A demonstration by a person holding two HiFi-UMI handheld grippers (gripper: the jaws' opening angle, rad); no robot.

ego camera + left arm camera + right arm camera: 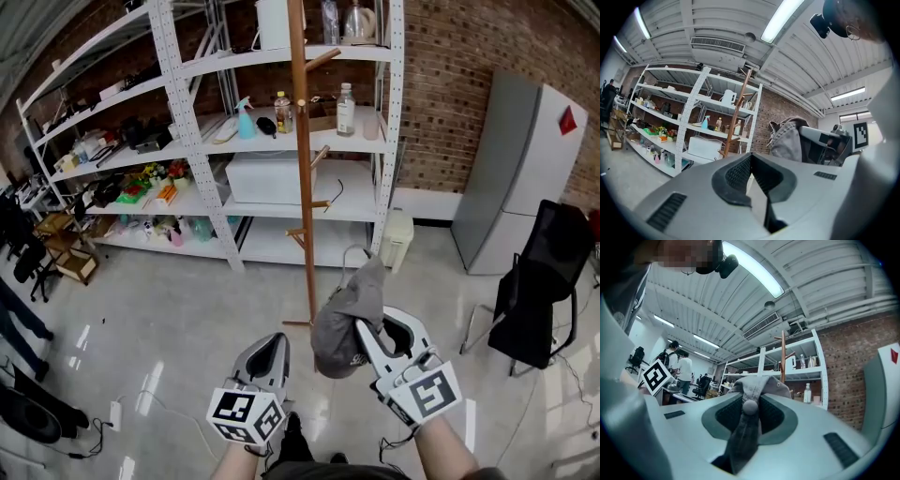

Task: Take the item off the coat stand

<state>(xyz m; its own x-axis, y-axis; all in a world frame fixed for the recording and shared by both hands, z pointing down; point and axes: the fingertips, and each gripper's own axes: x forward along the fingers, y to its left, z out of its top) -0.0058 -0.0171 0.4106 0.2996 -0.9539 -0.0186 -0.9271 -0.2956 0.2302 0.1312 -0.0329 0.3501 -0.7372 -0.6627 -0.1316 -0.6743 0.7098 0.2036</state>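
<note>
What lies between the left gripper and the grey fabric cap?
Only bare glossy floor, seen in the head view, separates the left gripper from the grey fabric cap pinched by the right gripper.

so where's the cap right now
In the head view the grey cap hangs clamped in the right gripper, lower right of centre, beside the foot of the wooden coat stand and off its pegs.

No words, brands or numbers can be read. The bottle (346, 110) labels on the shelf (300, 147) are too small, and the grey cabinet (516, 187) bears only a red diamond sign (566, 120).
</note>
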